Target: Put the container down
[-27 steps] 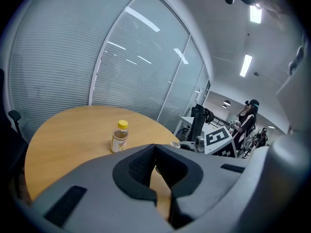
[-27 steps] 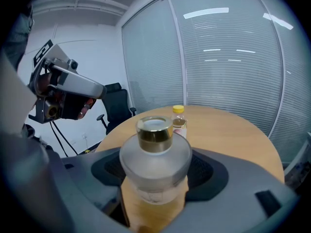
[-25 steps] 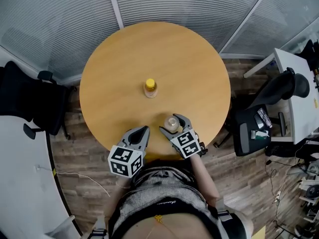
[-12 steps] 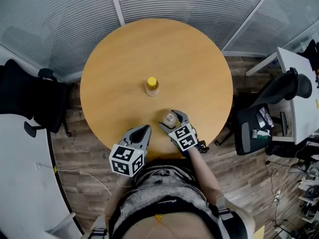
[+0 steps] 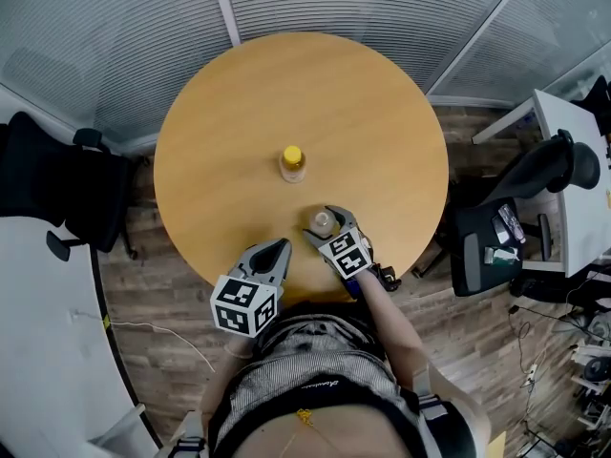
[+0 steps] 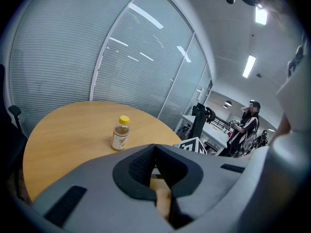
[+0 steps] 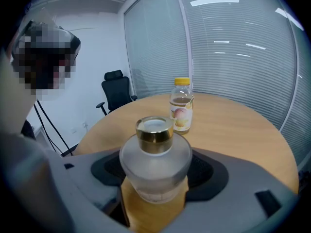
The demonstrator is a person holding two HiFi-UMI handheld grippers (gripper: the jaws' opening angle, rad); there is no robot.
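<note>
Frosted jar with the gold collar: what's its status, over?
Right gripper shut on frosted jar, upright, by table near edge. Left gripper shut, empty. Yellow-capped bottle stands farther in, clear of the jar.

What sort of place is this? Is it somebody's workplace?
Most likely an office meeting room: a round wooden table, glass walls with blinds around it, and a black office chair beside it.

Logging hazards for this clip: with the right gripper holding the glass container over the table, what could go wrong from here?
1. The right gripper clasps the glass container by its smooth, rounded body; opening before the base sits flat could tip or drop it.
2. The juice bottle stands straight ahead on the table; pushing forward while lowering might knock it over.
</note>
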